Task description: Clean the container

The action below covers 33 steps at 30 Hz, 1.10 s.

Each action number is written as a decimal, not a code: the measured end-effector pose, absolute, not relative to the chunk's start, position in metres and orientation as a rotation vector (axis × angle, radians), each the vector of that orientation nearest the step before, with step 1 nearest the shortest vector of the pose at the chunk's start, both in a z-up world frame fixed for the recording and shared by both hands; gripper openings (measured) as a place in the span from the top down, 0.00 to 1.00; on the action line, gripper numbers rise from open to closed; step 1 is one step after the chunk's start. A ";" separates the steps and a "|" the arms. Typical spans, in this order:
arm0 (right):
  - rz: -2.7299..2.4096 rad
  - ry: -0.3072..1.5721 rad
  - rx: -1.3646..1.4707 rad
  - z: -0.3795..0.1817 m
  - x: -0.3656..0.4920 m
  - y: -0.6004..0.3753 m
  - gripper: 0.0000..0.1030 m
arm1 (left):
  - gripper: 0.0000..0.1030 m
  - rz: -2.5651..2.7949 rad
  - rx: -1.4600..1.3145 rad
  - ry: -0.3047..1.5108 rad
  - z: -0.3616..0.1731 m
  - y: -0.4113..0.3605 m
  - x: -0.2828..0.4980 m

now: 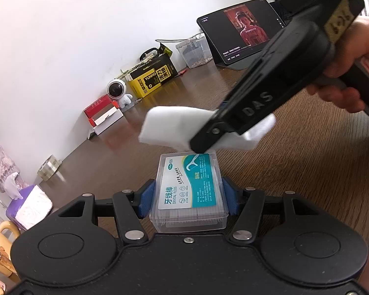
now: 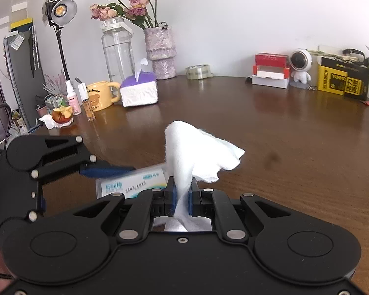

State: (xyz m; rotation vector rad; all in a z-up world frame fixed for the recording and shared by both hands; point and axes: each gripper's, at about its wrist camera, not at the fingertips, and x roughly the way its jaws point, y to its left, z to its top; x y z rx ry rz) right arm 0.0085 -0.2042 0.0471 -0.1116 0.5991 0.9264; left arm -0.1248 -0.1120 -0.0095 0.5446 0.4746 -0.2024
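Observation:
A clear plastic dental floss container (image 1: 189, 191) with a teal and white label is clamped between the blue pads of my left gripper (image 1: 188, 199), held above the brown wooden table (image 1: 295, 162). My right gripper (image 2: 182, 198) is shut on a white cloth (image 2: 196, 154). In the left wrist view the right gripper (image 1: 209, 140) comes in from the upper right, its tip with the cloth (image 1: 174, 127) at the container's far edge. In the right wrist view the container (image 2: 132, 184) lies just left of the cloth, with the left gripper's blue finger (image 2: 105, 169) over it.
Along the wall stand a tablet (image 1: 238, 32), a yellow box (image 1: 152, 78), an astronaut figure (image 1: 118, 91), a red and white box (image 1: 103, 115), a tape roll (image 1: 49, 164), a tissue box (image 2: 139, 91), a yellow mug (image 2: 99, 95), a water jug (image 2: 116, 49) and a flower vase (image 2: 161, 51).

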 end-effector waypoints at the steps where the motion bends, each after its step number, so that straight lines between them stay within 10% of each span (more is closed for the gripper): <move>1: 0.924 0.602 -0.111 0.047 0.007 -0.206 0.91 | 0.44 -0.202 0.546 0.474 -0.010 -0.112 -0.125; 33: 0.942 0.605 -0.198 0.055 0.011 -0.191 0.91 | 0.44 -0.202 0.551 0.472 -0.012 -0.117 -0.136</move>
